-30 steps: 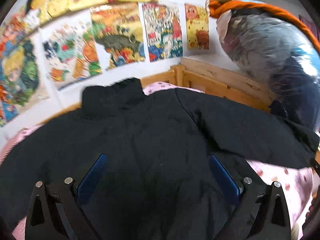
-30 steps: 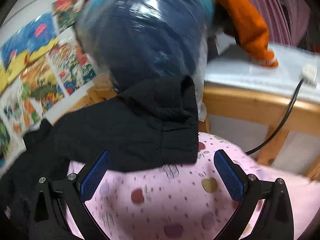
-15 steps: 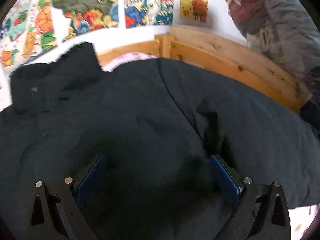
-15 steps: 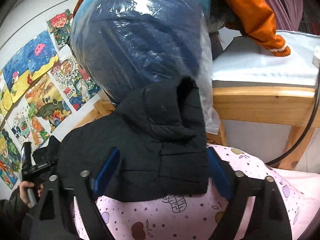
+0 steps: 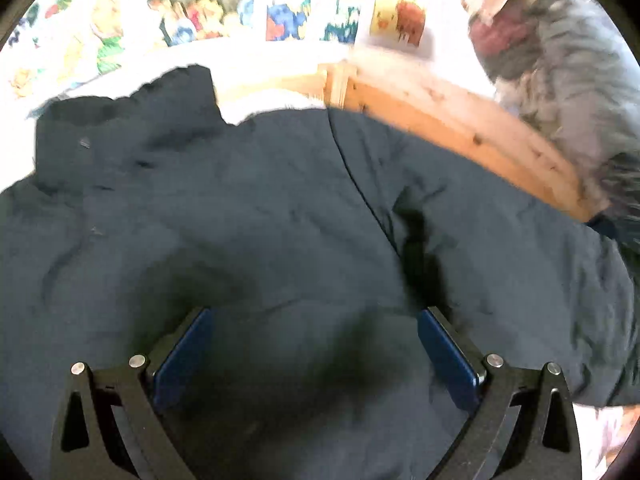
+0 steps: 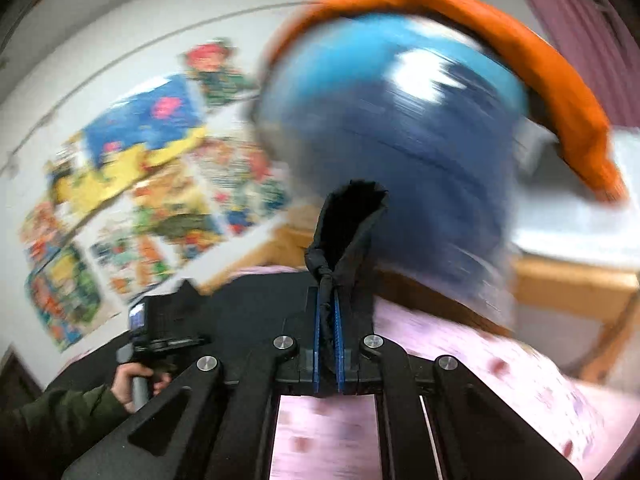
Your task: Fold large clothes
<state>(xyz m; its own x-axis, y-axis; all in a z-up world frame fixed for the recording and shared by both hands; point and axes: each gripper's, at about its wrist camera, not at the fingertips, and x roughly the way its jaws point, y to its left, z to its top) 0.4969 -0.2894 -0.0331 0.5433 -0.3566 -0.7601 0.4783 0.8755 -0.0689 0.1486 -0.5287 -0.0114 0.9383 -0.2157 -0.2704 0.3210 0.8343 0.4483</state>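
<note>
The right gripper [image 6: 328,344] is pinching hard, its blue pads [image 6: 316,340] pressed together on the cuff end of a black sleeve [image 6: 348,232], which is standing up out of the jaws at the centre of the right wrist view. Everything behind it is smearing: the big blue plastic-wrapped bundle [image 6: 400,128] in the upper right, the orange garment [image 6: 520,56] draped over it, the bright posters [image 6: 140,184] across the left.

Low in that same view, the pink spotted bedsheet [image 6: 500,380] is showing at the right, and at lower left a person's hand [image 6: 134,386] is gripping the handle of the left gripper [image 6: 160,328].

Over to the left wrist view: the left gripper [image 5: 316,356] is spread wide, blue pads [image 5: 182,354] well apart, nothing between them but the black jacket [image 5: 260,208] lying beneath. The jacket is filling most of the frame, spread across the bed, its collar [image 5: 132,116] bunching at upper left, the wooden bed frame [image 5: 460,120] running behind at upper right.

So this looks like the sleeve fold getting under way: cuff caught, ready to travel. The next move, by my reckoning, is carrying that sleeve inward across the jacket's body and laying it flat, while the open left gripper is well placed to press down on the body so the jacket is not dragging along.
</note>
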